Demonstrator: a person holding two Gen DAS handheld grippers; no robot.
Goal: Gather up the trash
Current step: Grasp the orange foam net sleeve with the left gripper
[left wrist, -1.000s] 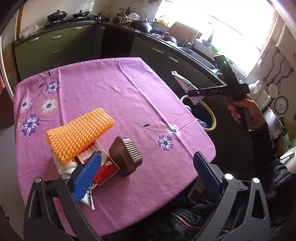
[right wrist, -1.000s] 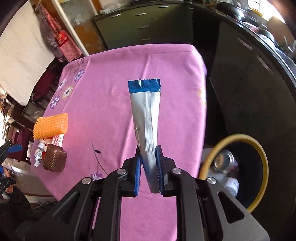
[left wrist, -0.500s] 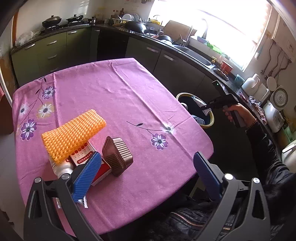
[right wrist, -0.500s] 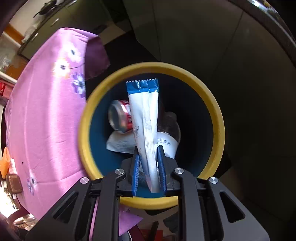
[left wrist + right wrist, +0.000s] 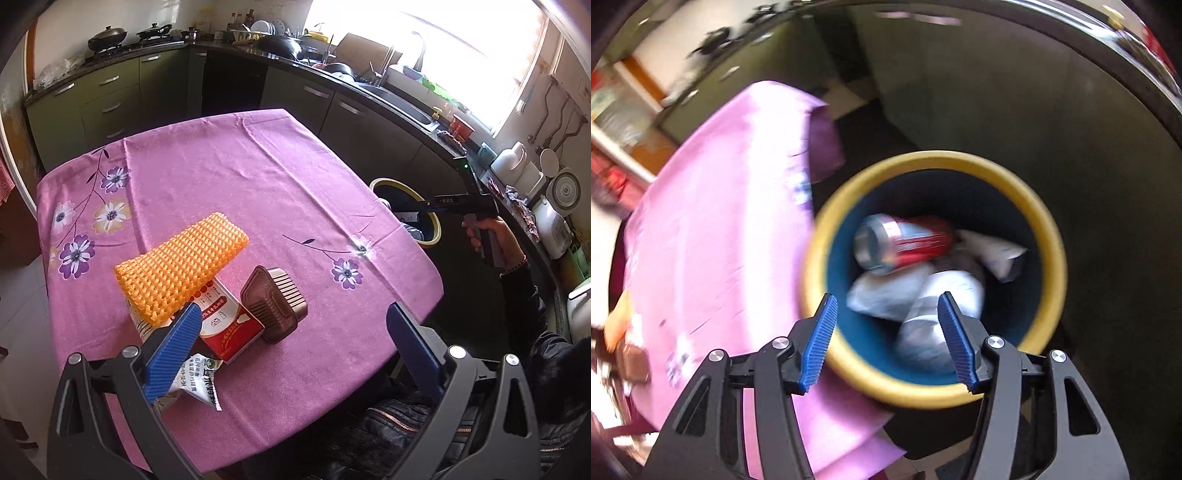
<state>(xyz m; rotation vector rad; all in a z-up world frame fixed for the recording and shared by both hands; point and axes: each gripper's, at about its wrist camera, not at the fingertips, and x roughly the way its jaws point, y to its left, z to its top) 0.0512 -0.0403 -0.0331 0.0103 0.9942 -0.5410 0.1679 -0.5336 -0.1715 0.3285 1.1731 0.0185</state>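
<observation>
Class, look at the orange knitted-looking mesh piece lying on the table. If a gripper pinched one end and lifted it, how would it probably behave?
The orange mesh piece would probably feel light, since its open weave looks mostly air. It would likely sag or squash somewhat when pinched, as it looks soft and foamy. It leans on the red and white carton rather than lying flat, so lifting it might nudge that carton.

Your count, as seen:
Grippers: two, left gripper and right gripper.
Yellow-rimmed bins: one bin.
Red cans in bin: one can.
Orange mesh pads on table: one mesh pad.
Brown trays: one tray.
Red-and-white cartons: one carton.
</observation>
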